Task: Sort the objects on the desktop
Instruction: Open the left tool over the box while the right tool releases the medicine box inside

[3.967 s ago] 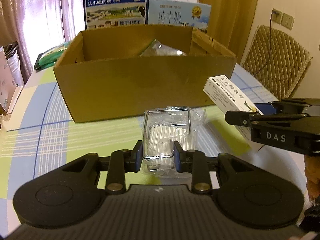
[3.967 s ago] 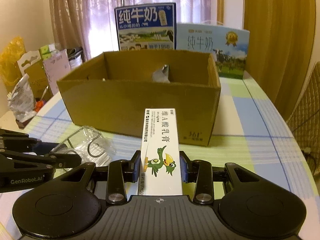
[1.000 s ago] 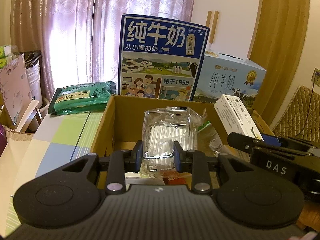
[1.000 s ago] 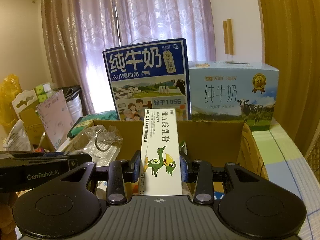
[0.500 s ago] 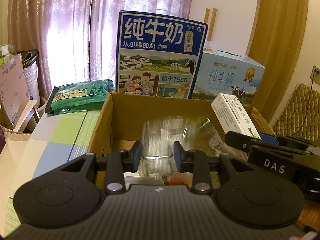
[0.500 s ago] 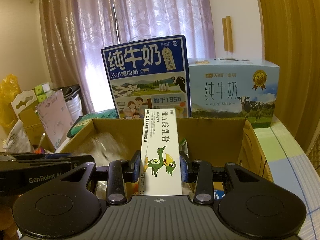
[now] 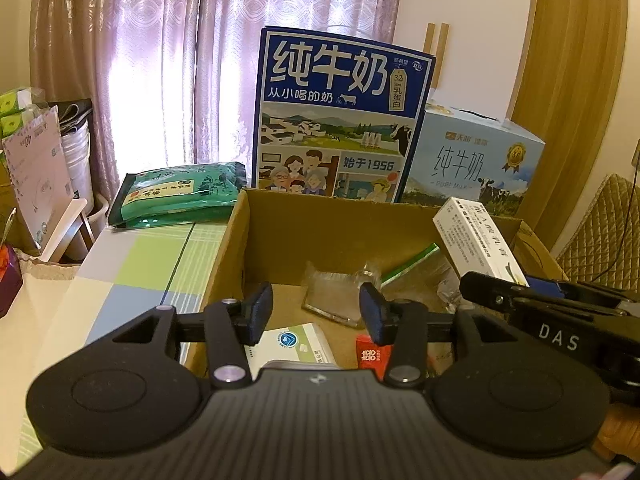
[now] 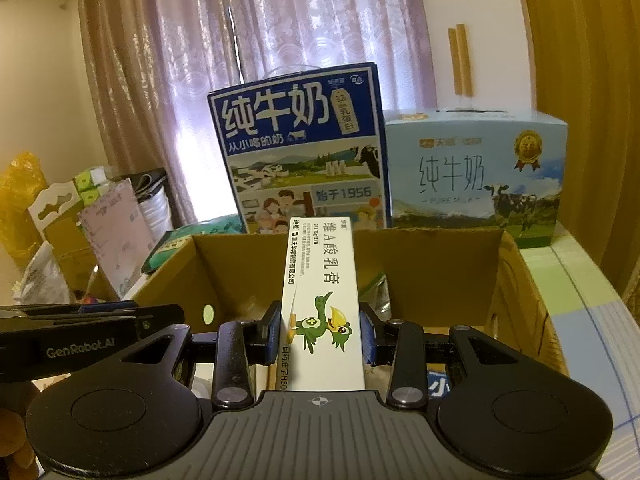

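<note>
Cardboard box, left hand-held gripper agape, empty, right hand-held gripper clamping ointment carton

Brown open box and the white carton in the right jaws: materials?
Brown open box: looks like raw corrugated cardboard, matte, with ragged cut rims. White carton: seems thin printed paperboard, smooth with a slight sheen, crisp folded edges, clamped in the right gripper.

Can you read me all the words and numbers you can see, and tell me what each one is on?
"纯牛奶", "从小喝的奶", "始于1956": dark blue milk carton.
"纯牛奶", "PURE MILK": light blue milk box.
"维A酸乳膏": white ointment box in the right claw.
"GenRobot.AI": left claw's side.
"DAS": right claw's side.
Green packet, items inside the cardboard box: too small to read.
</note>
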### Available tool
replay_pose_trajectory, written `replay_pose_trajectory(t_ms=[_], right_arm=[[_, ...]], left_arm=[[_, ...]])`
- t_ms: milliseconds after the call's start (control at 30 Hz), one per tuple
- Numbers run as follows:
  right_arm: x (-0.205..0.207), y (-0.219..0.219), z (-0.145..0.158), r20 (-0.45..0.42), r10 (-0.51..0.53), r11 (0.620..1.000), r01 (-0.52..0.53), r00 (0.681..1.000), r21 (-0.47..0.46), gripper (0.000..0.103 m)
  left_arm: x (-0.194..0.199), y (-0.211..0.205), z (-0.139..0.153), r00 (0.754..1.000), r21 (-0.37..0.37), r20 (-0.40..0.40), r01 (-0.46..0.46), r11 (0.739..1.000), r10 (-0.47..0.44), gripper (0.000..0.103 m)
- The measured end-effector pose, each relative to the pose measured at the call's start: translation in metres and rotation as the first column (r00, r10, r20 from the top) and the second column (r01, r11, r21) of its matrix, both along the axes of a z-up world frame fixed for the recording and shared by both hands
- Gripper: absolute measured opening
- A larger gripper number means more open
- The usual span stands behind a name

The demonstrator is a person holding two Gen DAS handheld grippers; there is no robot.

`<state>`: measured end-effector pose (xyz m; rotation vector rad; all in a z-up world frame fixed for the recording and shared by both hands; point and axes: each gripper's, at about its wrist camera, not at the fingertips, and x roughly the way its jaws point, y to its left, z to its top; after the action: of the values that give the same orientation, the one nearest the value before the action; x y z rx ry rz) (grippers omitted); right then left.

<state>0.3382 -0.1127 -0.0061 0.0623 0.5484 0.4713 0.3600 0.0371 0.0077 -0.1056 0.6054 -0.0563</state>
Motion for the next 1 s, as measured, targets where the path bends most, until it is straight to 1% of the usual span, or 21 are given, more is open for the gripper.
replay_pose_trajectory(t_ms=[67, 200, 333, 433, 500, 533, 600, 633, 667, 800, 867, 1000], right_arm=[[-0.0003, 0.0011, -0.0002, 0.000, 0.005, 1.000, -0.005, 1.000, 0.003, 0.035], [0.0002, 0.0015, -0.0005, -0.002, 0.003, 1.000, -0.003, 1.000, 0.007, 0.035], [0.0009, 0.0016, -0.0001, -0.001, 0.002, 1.000, -0.002, 1.000, 0.018, 0.035], [0.0008, 0.0019, -0.0008, 0.003, 0.000, 1.000, 0.000, 1.000, 0.022, 0.036], [0.0026, 0.0009, -0.0025, -0.003, 0.002, 0.999, -0.002, 1.000, 0.036, 0.036], [0.0031, 0.0004, -0.0031, 0.000, 0.005, 0.999, -0.005, 1.000, 0.045, 0.036], [0.0041, -0.0001, -0.0043, 0.004, 0.012, 0.999, -0.012, 1.000, 0.052, 0.048], [0.0041, -0.0010, -0.0049, 0.005, 0.008, 0.998, -0.009, 1.000, 0.057, 0.061], [0.0034, -0.0021, -0.0052, 0.010, -0.006, 0.998, 0.005, 1.000, 0.056, 0.063], [0.0035, -0.0042, -0.0043, 0.009, -0.007, 0.998, 0.007, 1.000, 0.059, 0.064], [0.0032, -0.0045, -0.0038, 0.012, -0.012, 0.998, 0.011, 1.000, 0.055, 0.065], [0.0034, -0.0057, -0.0033, 0.014, -0.020, 0.999, 0.019, 1.000, 0.051, 0.066]], left_arm=[[-0.0001, 0.0001, -0.0001, 1.000, -0.001, 0.000, -0.001, 1.000, 0.001, 0.047], [-0.0003, 0.0002, -0.0004, 1.000, 0.002, -0.001, -0.002, 1.000, 0.002, 0.050], [-0.0010, -0.0002, -0.0021, 1.000, 0.005, -0.008, 0.006, 1.000, -0.006, 0.055], [-0.0016, -0.0010, -0.0028, 1.000, 0.006, -0.008, 0.009, 1.000, -0.009, 0.057], [-0.0017, -0.0008, -0.0031, 1.000, 0.008, -0.008, 0.008, 1.000, -0.008, 0.058], [-0.0018, -0.0006, -0.0032, 1.000, 0.008, -0.008, 0.008, 1.000, -0.008, 0.060], [-0.0012, -0.0009, -0.0034, 1.000, 0.008, -0.011, 0.006, 1.000, -0.006, 0.063], [-0.0011, -0.0005, -0.0037, 1.000, 0.008, -0.012, 0.006, 1.000, -0.006, 0.065], [-0.0011, 0.0001, -0.0039, 1.000, 0.006, -0.013, 0.006, 1.000, -0.006, 0.066], [-0.0008, 0.0004, -0.0042, 1.000, 0.009, -0.015, 0.005, 1.000, -0.005, 0.072], [-0.0009, 0.0007, -0.0046, 1.000, 0.014, -0.014, 0.002, 1.000, -0.002, 0.077], [-0.0008, -0.0003, -0.0058, 1.000, 0.027, -0.015, 0.000, 1.000, 0.000, 0.082]])
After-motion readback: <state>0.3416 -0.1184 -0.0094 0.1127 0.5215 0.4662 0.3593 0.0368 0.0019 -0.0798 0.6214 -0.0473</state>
